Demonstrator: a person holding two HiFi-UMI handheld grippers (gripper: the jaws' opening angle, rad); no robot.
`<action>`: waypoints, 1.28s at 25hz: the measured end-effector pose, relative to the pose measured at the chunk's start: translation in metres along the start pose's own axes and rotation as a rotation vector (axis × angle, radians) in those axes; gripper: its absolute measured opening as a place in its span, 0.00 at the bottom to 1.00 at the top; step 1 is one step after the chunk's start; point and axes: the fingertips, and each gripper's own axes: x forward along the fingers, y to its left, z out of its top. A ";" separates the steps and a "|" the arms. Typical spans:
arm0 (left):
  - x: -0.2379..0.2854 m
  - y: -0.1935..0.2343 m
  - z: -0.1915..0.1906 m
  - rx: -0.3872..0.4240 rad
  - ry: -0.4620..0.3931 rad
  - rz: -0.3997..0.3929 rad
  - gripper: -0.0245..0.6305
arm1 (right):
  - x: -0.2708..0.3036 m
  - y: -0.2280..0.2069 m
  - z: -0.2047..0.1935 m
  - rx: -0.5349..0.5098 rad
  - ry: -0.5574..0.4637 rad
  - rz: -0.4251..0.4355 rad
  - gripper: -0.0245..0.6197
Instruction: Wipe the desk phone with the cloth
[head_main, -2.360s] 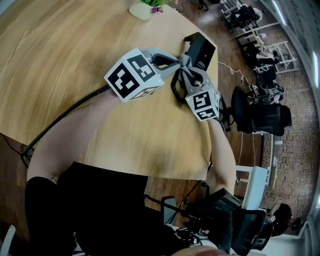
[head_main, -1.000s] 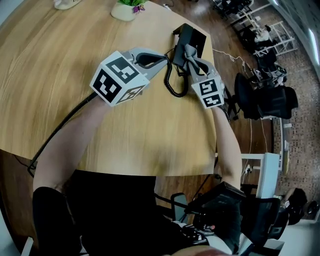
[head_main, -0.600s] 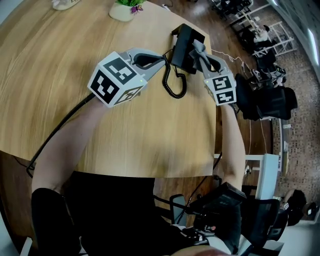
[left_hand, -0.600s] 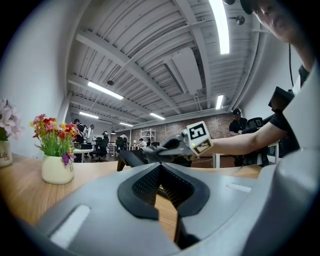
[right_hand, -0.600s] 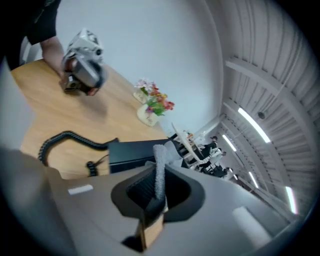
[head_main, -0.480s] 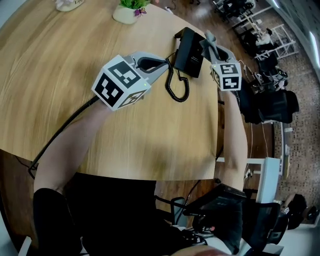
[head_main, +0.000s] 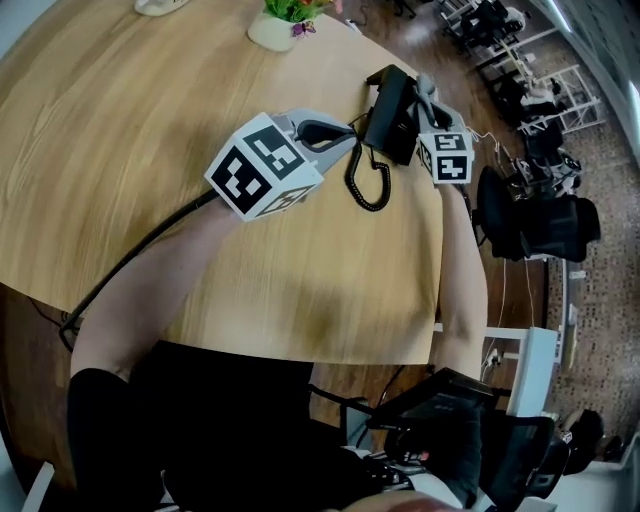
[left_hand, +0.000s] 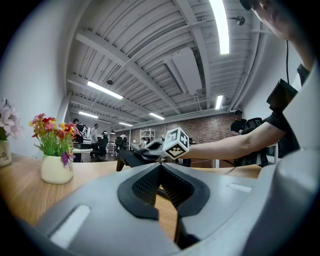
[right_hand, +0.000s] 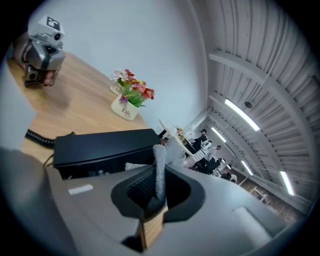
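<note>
**At the worktop's far right edge, cloth meets phone**

Near the rim of the round wooden worktop (head_main: 150, 110) stands the black desk phone (head_main: 392, 100), its coiled cord (head_main: 368, 186) looping across the wood towards the person. The right tool (right_hand: 158, 187) comes at the phone from its right side. Its jaws are pressed together on a strip of pale grey cloth (right_hand: 160, 160), which stands up out of the pads. In the right gripper view the cloth lies right against the phone's dark casing, and a further fold of it shows just below that edge; whether it presses on the casing or only brushes it cannot be told.

The left tool (head_main: 350, 134) is just beside the phone on its left, above the cord and pointing at the phone. The left gripper view shows its jaws closed tip to tip with nothing between them; only a sliver of wood shows through the gap lower down.

Further along the worktop, well apart from the phone, a small cream pot of flowers (head_main: 276, 28) stands near the far edge. Beyond the worktop, office chairs (head_main: 525, 220) stand on the floor
</note>
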 end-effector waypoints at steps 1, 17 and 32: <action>0.000 0.000 0.000 0.000 0.000 0.001 0.04 | -0.011 0.013 -0.003 -0.010 -0.007 0.017 0.07; 0.002 0.004 -0.002 -0.001 -0.005 0.012 0.04 | -0.073 0.023 -0.005 -0.057 -0.031 0.088 0.07; -0.001 -0.002 0.000 0.001 0.004 -0.010 0.04 | 0.017 -0.017 0.008 0.000 -0.078 -0.009 0.07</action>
